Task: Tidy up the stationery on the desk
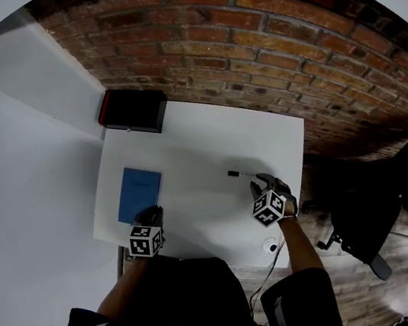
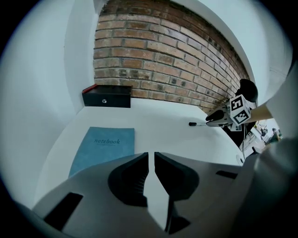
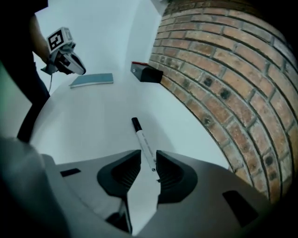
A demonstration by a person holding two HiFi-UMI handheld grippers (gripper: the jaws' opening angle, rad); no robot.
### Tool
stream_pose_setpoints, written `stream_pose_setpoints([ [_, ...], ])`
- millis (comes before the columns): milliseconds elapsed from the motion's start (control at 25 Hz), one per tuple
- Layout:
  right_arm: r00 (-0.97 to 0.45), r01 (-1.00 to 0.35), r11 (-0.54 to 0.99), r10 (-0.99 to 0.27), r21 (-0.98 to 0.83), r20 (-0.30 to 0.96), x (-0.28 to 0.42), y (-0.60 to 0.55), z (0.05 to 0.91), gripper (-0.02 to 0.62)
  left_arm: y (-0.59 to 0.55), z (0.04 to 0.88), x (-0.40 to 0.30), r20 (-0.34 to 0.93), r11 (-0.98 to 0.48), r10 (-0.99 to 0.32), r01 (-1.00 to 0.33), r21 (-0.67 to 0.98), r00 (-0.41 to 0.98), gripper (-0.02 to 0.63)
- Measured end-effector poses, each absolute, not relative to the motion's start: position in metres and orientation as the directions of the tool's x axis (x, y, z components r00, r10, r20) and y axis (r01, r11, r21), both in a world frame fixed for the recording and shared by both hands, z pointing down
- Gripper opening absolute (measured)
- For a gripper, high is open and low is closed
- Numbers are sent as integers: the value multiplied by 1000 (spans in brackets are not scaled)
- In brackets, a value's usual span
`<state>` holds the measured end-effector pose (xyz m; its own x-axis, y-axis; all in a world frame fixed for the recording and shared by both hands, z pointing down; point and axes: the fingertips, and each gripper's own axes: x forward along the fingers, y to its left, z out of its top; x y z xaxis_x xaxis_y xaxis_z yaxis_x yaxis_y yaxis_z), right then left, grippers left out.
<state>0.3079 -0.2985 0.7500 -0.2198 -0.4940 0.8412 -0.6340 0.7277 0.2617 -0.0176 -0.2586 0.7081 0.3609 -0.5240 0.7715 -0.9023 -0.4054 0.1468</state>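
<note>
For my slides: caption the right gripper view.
The right gripper, jaws open, straddles a pen on the white desk.

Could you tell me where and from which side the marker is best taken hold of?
Take the marker across its barrel, near the end away from the black cap, from above: it lies flat on the desk, and the right claw straddles that end, jaws apart.

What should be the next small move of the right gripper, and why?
Probably close the right gripper on the pen. Its jaws stand apart with the pen's near end between them, not visibly pressed, and the pen lies flat on the white desk, so it is not yet held.
</note>
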Motion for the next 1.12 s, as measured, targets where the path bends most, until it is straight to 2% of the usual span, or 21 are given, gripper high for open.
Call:
stream_pose_setpoints([
  [160, -244, -529, 820, -393, 218, 887, 307, -298, 764, 92, -253, 709, -23, 781, -369, -530, -919, 139, 331, 52],
  [360, -249, -490, 845, -371, 214, 895, 308, -307, 768, 92, -248, 713, -27, 791, -338, -528, -931, 138, 309, 52],
  [1120, -255, -512, 842, -339, 171, 906, 313, -324, 773, 91, -240, 715, -25, 801, -310, -524, -941, 138, 290, 52],
])
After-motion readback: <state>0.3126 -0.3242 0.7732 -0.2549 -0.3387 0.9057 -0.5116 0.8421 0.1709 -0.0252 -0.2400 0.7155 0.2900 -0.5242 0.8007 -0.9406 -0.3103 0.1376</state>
